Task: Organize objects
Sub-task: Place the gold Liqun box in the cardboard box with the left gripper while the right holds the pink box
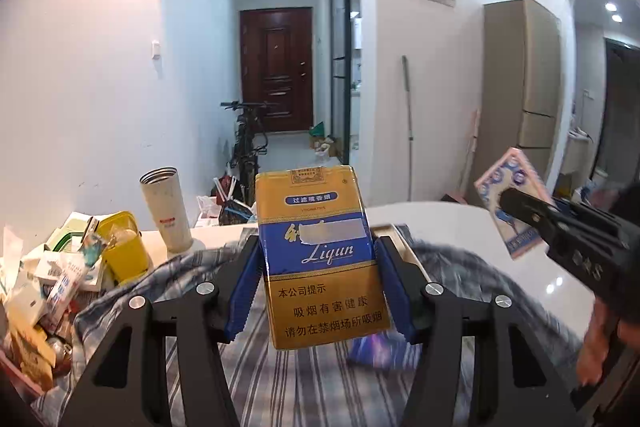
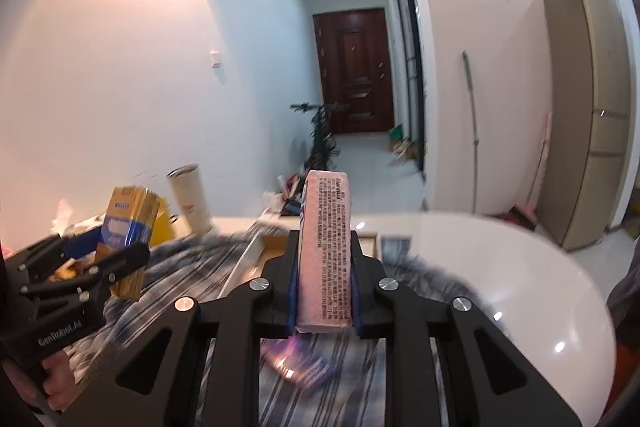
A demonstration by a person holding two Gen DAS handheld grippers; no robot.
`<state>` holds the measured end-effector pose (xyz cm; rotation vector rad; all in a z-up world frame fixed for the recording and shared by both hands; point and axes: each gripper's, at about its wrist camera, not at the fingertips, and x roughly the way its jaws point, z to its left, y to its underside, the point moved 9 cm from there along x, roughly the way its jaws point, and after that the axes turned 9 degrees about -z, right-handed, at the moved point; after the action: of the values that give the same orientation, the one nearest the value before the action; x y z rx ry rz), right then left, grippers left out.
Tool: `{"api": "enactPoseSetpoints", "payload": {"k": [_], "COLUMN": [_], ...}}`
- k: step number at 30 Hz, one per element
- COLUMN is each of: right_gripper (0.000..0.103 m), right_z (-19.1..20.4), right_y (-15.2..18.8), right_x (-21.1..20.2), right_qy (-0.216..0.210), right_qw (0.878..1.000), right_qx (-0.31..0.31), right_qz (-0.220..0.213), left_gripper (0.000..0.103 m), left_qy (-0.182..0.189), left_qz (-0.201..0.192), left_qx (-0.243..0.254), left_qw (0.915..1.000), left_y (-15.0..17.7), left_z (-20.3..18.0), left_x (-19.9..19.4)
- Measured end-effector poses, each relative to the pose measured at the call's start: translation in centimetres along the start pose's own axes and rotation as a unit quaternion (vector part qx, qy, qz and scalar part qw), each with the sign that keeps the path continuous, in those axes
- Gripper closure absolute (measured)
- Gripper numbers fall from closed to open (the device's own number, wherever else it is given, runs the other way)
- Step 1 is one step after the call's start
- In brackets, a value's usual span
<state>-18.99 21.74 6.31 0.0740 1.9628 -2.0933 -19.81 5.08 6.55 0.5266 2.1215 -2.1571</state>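
Note:
My left gripper (image 1: 316,267) is shut on a yellow-and-blue cigarette pack (image 1: 320,255), held upright above a striped cloth (image 1: 304,379). The pack also shows in the right wrist view (image 2: 128,235), at the left. My right gripper (image 2: 325,283) is shut on a pink box (image 2: 326,251), held on edge above the same cloth (image 2: 320,395). In the left wrist view the pink box (image 1: 508,195) and the right gripper (image 1: 516,205) are at the right, above the white table (image 1: 528,275).
A yellow bin (image 1: 124,247) and a heap of small packets (image 1: 48,283) sit at the left. A white tumbler (image 1: 166,213) stands behind the cloth. A blurred blue item (image 1: 372,347) lies on the cloth. Beyond the table are a hallway, a bicycle (image 1: 248,143) and a fridge (image 1: 520,83).

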Motion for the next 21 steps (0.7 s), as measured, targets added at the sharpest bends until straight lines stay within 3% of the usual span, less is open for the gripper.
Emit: {"api": "enactPoseSetpoints", "payload": {"k": [4,7,13,17,21], "right_gripper": [0.084,0.084,0.084,0.084,0.084], "right_z": [-1.0,-1.9,-2.5,-1.8,-1.6], "right_y": [-1.0,-0.5,0.8,1.2,3.3], "right_x": [4.3,7.3,12.2,15.5,17.2], "right_qy": [0.016,0.009,0.046,0.037,0.029], "right_qw": [0.999,0.997,0.996,0.995,0.994], "right_qx": [0.022,0.057,0.017,0.021,0.031], "right_qz": [0.018,0.044,0.073,0.089,0.104], "left_gripper": [0.044,0.044,0.044,0.044,0.044], "left_qy": [-0.018,-0.012,-0.003,0.007,0.014], "left_qz": [0.021,0.038,0.102,0.113,0.139], "left_qx": [-0.012,0.001,-0.013,-0.01,-0.03], "left_qw": [0.9995,0.9992,0.9948,0.9935,0.9898], "left_y": [-0.9,-0.7,1.7,2.6,5.5], "left_z": [-0.1,-0.6,0.8,1.0,1.5], "left_x": [4.8,8.1,14.7,18.7,22.0]}}
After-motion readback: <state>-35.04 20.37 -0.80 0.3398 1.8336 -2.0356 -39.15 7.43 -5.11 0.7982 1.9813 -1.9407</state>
